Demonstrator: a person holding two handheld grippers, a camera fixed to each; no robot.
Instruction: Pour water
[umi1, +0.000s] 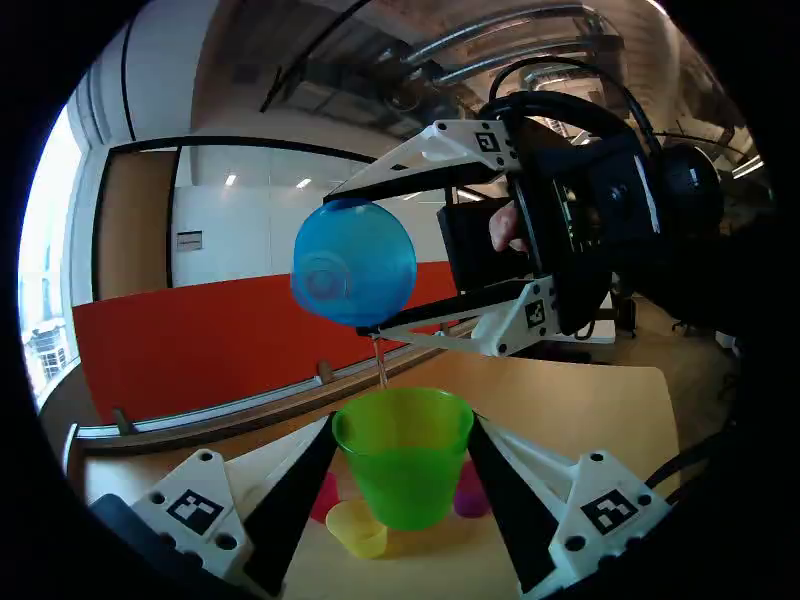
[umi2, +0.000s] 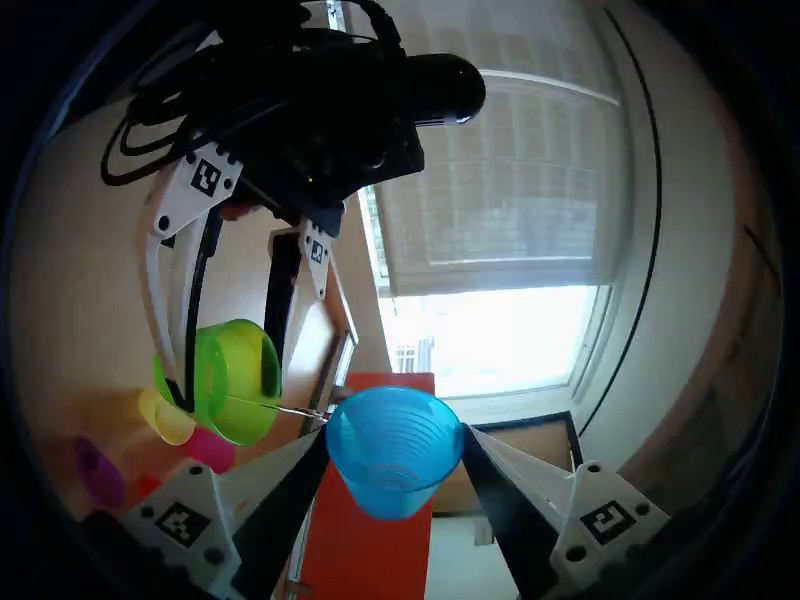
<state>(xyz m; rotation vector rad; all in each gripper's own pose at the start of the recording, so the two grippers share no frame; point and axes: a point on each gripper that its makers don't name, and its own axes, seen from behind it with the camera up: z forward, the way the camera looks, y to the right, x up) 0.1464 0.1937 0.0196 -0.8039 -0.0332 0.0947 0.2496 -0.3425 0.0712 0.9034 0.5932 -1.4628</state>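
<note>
1. Green cup (umi1: 405, 470): thin plastic, upright, mouth open to the top. The left tongs (umi1: 403, 427) are closed on it, one finger on each side of the wall just under the rim. It is held above the tabletop (umi1: 570, 400), nearer the camera's edge than the far edge.
2. Blue cup (umi2: 395, 465): ribbed, translucent plastic, clamped across its body by the right tongs (umi2: 395, 435). It is tipped over on its side above the green cup and apart from it.
3. Water (umi1: 380, 365): a thin stream falling from the blue cup's lip into the green cup's mouth.
4. Handling, as judged: both cups are light, smooth and probably slippery when wet. The thin walls would flex under a hard squeeze, so the best hold is mid-wall or just under the stiffer rim. The green cup will grow heavier as it fills.
5. Small cups on the tabletop, below and behind the green cup: one yellow (umi1: 358, 527), two pink (umi1: 325, 497) and (umi1: 470, 490).
6. Tabletop: pale wood, smooth, with a rounded far corner.
7. Room: red wall band (umi1: 200, 340), bare ceiling pipes (umi1: 480, 45), and a bright window (umi2: 480, 330) under a blind (umi2: 500, 190).
</note>
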